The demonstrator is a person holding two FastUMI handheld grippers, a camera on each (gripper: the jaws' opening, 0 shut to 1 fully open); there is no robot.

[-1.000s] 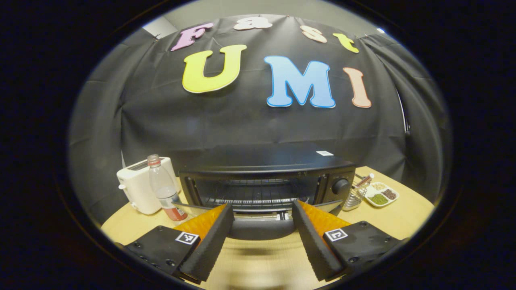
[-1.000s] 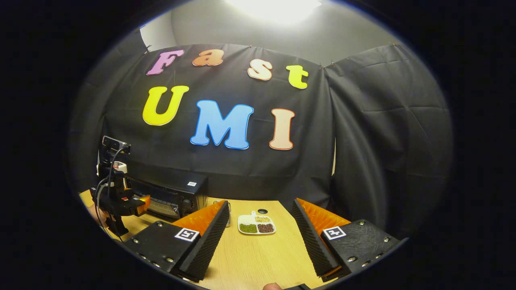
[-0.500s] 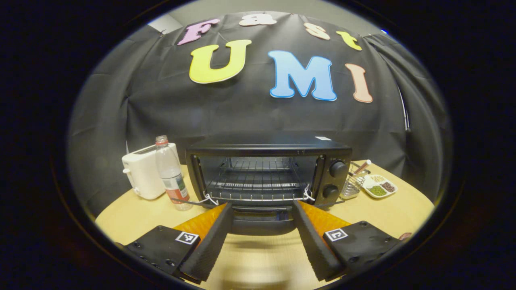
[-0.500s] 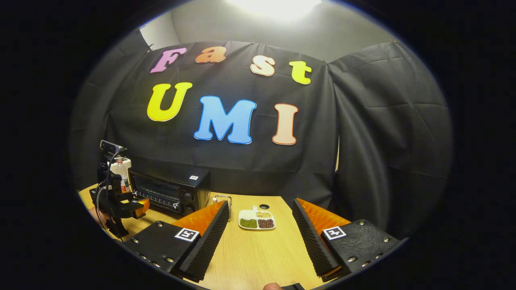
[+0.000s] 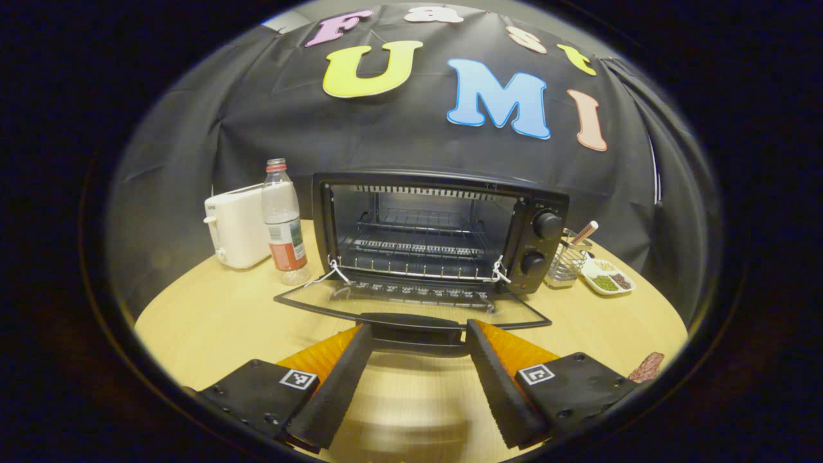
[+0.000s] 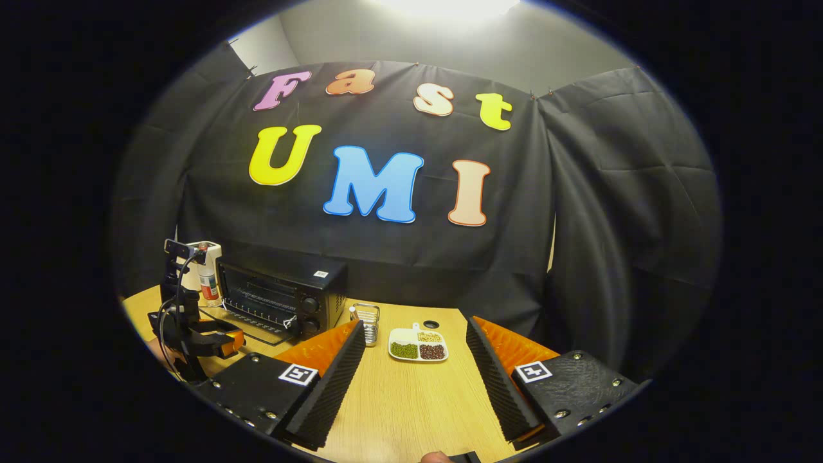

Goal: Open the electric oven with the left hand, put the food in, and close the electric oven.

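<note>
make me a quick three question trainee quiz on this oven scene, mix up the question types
1. True or false: the glass door of the black electric oven is folded down open.
2. What stands directly left of the oven in the left gripper view? A) clear plastic bottle with a red label B) white divided dish of beans C) wire basket
3. Fill in: the left gripper has its fingers ___ around the door's dark handle, not pressing it.

Key: 1 true. 2 A. 3 open.
</note>
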